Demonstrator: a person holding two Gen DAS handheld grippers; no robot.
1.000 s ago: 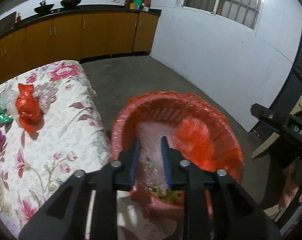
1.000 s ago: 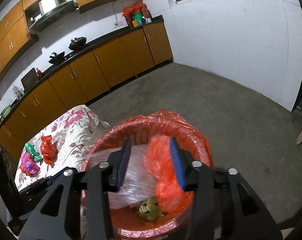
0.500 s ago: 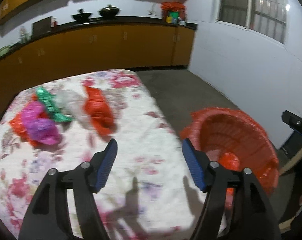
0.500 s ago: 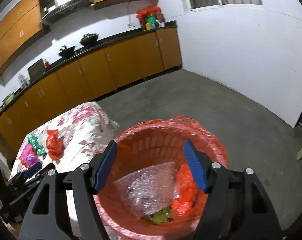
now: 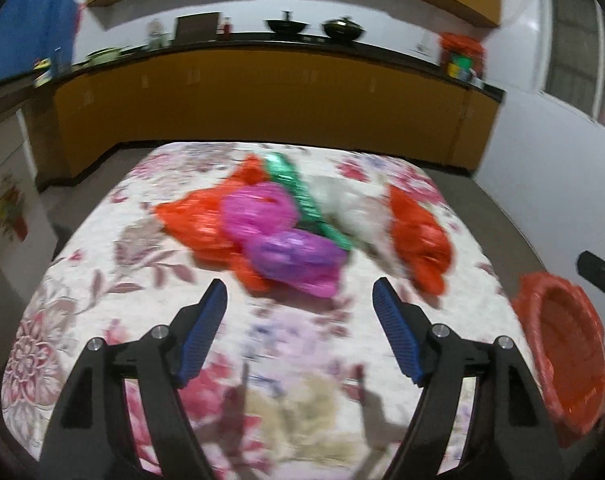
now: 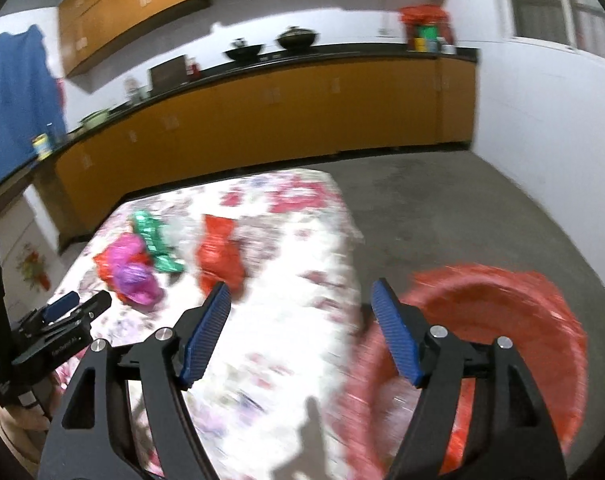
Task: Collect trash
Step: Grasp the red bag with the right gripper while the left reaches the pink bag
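Note:
My left gripper (image 5: 300, 316) is open and empty above the flowered table (image 5: 294, 344), facing a pile of trash: a pink-purple bag (image 5: 286, 240), an orange bag (image 5: 198, 220), a green wrapper (image 5: 302, 196), clear plastic (image 5: 354, 208) and a red bag (image 5: 418, 232). The red-lined bin (image 5: 562, 360) stands off the table's right edge. My right gripper (image 6: 300, 316) is open and empty over the table's right side, with the bin (image 6: 522, 340) below right. The red bag (image 6: 218, 256), the green wrapper (image 6: 154, 240) and the pink bag (image 6: 132, 272) lie ahead of it. The left gripper (image 6: 82, 308) shows at the left.
Orange kitchen cabinets (image 5: 262, 104) with a dark counter run along the far wall, with pans on top. A white wall (image 6: 550, 128) and bare concrete floor (image 6: 442, 208) lie to the right. A blue cloth (image 6: 18, 80) hangs at the left.
Both grippers opened and let their trash drop into the bin. Both then swung left from the bin toward the table; the left one now faces the trash pile.

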